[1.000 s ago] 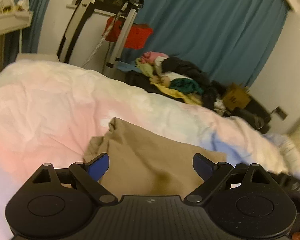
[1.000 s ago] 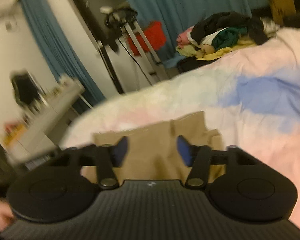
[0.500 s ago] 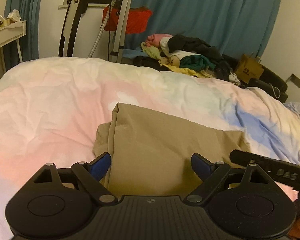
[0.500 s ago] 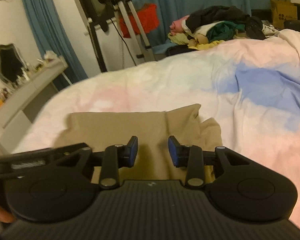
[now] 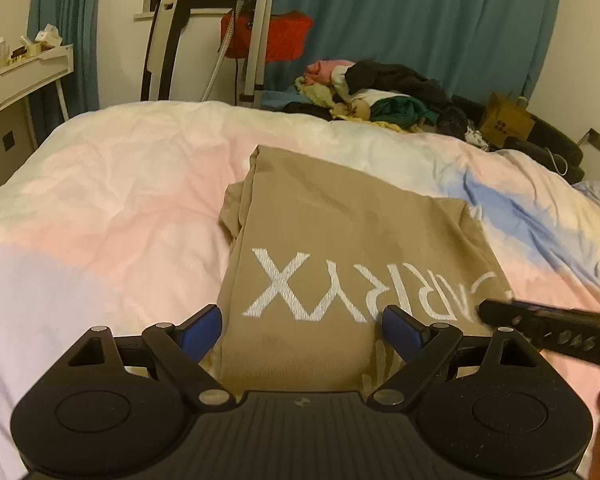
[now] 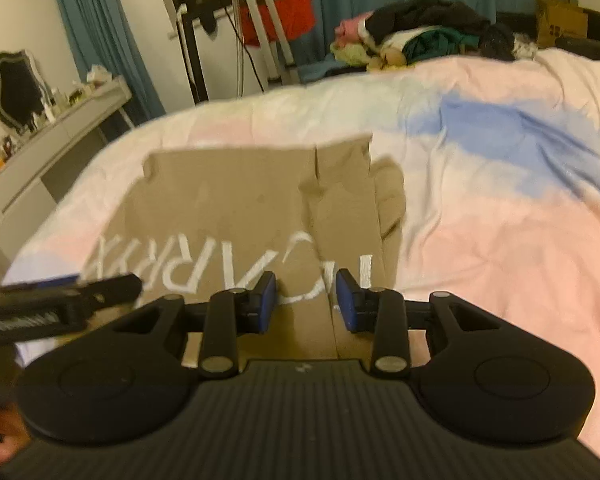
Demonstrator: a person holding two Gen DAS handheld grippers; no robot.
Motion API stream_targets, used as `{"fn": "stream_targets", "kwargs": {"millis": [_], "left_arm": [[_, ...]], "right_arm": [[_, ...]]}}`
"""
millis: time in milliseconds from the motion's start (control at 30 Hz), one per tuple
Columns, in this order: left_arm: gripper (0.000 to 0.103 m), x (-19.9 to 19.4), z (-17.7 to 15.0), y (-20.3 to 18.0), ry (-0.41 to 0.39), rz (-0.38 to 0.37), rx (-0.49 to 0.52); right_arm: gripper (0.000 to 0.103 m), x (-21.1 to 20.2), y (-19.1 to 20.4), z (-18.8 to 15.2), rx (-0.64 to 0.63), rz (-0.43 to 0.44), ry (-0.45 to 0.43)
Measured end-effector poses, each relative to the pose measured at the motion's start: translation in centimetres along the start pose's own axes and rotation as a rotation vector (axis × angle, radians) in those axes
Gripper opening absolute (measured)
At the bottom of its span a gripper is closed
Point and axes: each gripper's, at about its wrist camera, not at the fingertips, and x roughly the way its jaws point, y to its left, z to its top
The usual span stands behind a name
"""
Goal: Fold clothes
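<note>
A tan garment [image 5: 340, 240] with large white letters lies partly folded on the bed, its sides turned in. It also shows in the right wrist view [image 6: 236, 216]. My left gripper [image 5: 302, 330] is wide open and empty, just above the garment's near left part. My right gripper [image 6: 306, 300] is open with a narrower gap, empty, above the near right part beside a lengthwise fold. The right gripper shows in the left wrist view [image 5: 548, 330]; the left gripper shows in the right wrist view [image 6: 60, 298].
The bed has a pastel pink, white and blue duvet [image 5: 120, 200]. A pile of clothes [image 5: 380, 92] lies beyond the bed's far edge. A metal stand with a red bag [image 5: 268, 36], a cardboard box [image 5: 504, 122] and a white shelf [image 5: 24, 76] stand around.
Both grippers have pulled back and tilted down over the garment, so its white lettering has come into view. The right gripper's jaws have opened a little wider than half a second ago.
</note>
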Motion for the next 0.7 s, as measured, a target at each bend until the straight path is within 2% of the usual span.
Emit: {"fn": "stream_targets", "kwargs": {"millis": [133,267,467,700], "left_arm": [[0.089,-1.7,-0.9,0.1,-0.007,-0.006,0.001],[0.089,-3.8,-2.2,0.6,0.025,-0.09,-0.061],[0.091,-1.0,-2.8,2.3,0.099,-0.172,-0.264],[0.088,2.8,-3.4,4.4,0.175,-0.258,-0.501]], "right_arm": [[0.035,0.2,-0.2,-0.4,0.015,-0.002,-0.001],[0.035,-0.1,-0.3,-0.3,0.03,-0.004,0.003],[0.035,0.0,-0.8,-0.2,0.086,-0.001,0.008],[0.035,0.3,-0.7,-0.3,0.085,-0.008,0.006]]}}
